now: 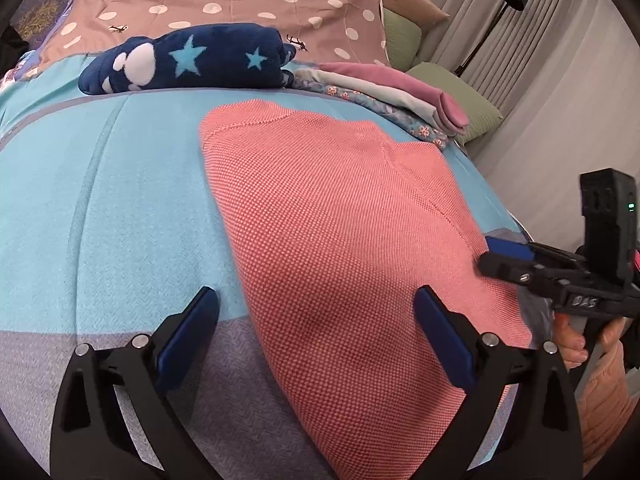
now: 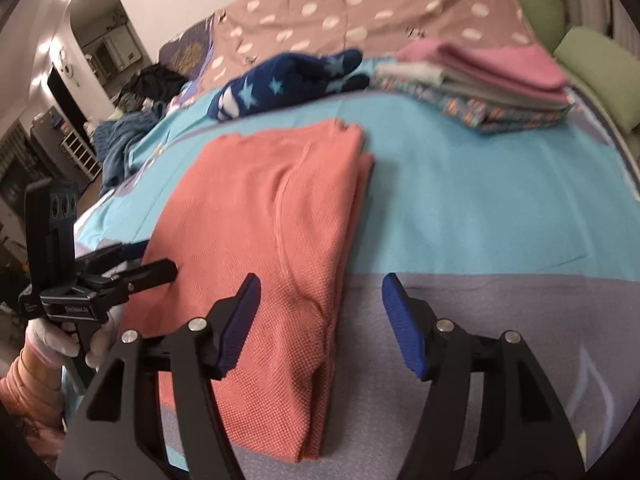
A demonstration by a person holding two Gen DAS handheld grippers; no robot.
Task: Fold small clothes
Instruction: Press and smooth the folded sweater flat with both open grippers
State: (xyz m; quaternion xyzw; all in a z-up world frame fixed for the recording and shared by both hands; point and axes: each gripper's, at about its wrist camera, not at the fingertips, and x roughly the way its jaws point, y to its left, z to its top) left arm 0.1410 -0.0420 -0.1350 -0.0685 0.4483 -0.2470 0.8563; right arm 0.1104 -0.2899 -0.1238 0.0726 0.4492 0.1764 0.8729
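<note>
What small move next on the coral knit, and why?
Probably close the right gripper on the near edge of the coral knit: both grippers are open and hold nothing, the knit lies partly folded, and that edge sits between the right fingers. The left gripper is open too.

coral knit garment [image 1: 340, 240], turquoise-grey bedspread [image 1: 100, 208]

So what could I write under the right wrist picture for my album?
Open right gripper hovering over a folded coral knit top on the blue blanket.

Home bedroom (bed [image 1: 100, 200], pillows [image 1: 468, 104])
</note>
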